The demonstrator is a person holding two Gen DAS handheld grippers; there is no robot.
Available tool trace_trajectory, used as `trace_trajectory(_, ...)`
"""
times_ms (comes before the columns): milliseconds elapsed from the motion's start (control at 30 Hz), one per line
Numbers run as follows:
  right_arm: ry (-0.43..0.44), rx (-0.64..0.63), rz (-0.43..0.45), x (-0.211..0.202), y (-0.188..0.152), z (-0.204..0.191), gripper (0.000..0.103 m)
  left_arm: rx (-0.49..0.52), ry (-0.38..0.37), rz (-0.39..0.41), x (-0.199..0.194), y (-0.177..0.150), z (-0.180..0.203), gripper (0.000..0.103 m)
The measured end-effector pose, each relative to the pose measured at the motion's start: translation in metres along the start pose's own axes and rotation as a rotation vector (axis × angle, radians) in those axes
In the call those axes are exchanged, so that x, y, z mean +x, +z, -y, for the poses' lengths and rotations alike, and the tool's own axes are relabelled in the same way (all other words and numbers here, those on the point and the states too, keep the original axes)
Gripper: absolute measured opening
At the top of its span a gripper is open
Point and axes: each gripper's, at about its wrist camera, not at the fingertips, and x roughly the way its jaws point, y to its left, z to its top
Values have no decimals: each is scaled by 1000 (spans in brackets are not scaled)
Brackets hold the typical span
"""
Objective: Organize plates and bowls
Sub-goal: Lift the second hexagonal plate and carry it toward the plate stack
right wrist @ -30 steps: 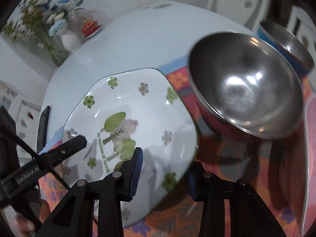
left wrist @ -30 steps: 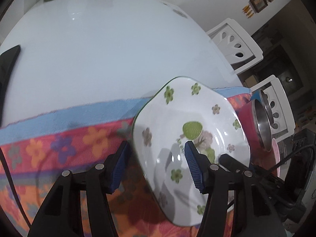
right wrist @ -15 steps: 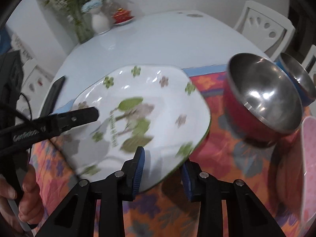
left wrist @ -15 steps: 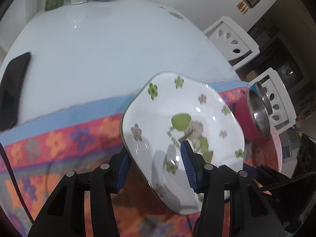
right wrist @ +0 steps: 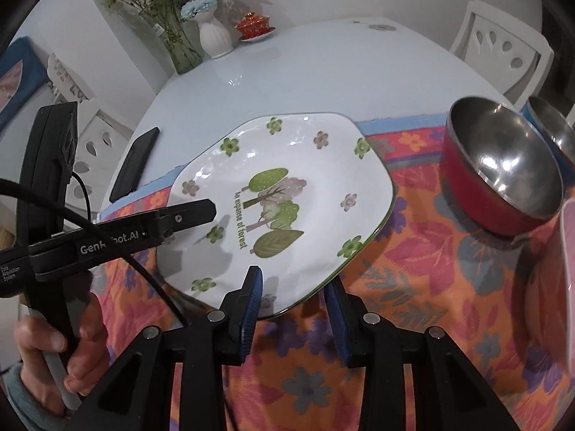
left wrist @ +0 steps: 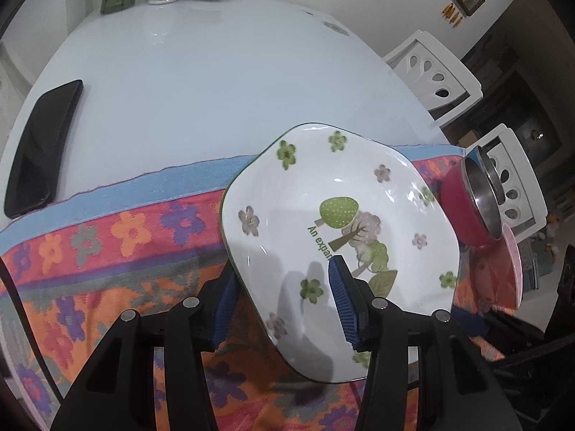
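Note:
A white square plate (left wrist: 341, 197) printed with green flowers and trees hangs tilted above the floral tablecloth (left wrist: 118, 251), carried by both grippers. My left gripper (left wrist: 284, 301) is shut on its left rim, one blue pad on the face and the other underneath. In the right wrist view the plate (right wrist: 287, 165) fills the centre, and my right gripper (right wrist: 293, 305) is shut on its near edge. The left gripper's upper finger (right wrist: 187, 213) lies on the plate there. A red bowl (right wrist: 503, 165) with a steel inside stands to the right on the cloth.
Behind the red bowl is a blue steel bowl (right wrist: 553, 125), and a pink plate (right wrist: 569, 251) sits at the right edge. A black phone (left wrist: 39, 147) lies on the bare white table. Vases (right wrist: 212, 36) and a red lidded cup (right wrist: 253, 25) stand at the far end. White chairs (left wrist: 435, 72) stand around the table.
Both grippers narrowed onto the plate's rim. The right gripper pulled back from the red bowl and rolled, so the plate now sits more level and farther from the bowl.

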Motion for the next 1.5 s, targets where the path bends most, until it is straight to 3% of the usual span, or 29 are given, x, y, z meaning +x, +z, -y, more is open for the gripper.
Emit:
trace_trajectory(100,49,37,-42,2,-5,2,36,-14,-10,0,-2,-2,-2,46)
trace_trajectory(200,44,75,-86,3,-4,18,37,-15,0,-5,0,-3,-4,46)
trace_trajectory(367,-23,118,-29,0,18,52,38,-25,0,-7,3,-4,-7,46)
trace_trajectory(500,-13,124,1,14,40,57,38,-21,2,-6,6,-2,-7,46)
trace_trajectory(700,-5,81,-11,40,51,54,38,-11,4,-8,13,4,-8,46)
trace_trajectory(833,-50,-41,21,42,52,37,35,15,-2,-4,12,5,-3,46)
trace_trajectory(967,-50,-111,0,43,50,33,35,90,78,8,9,0,9,42)
trace_trajectory(1067,-42,-174,-1,37,47,29,35,76,57,35,-3,-4,8,41)
trace_trajectory(1167,-8,-223,6,26,41,19,35,94,85,62,-16,-11,8,41)
trace_trajectory(1500,72,-230,-1,-11,22,-6,35,14,96,110,-61,-33,7,41)
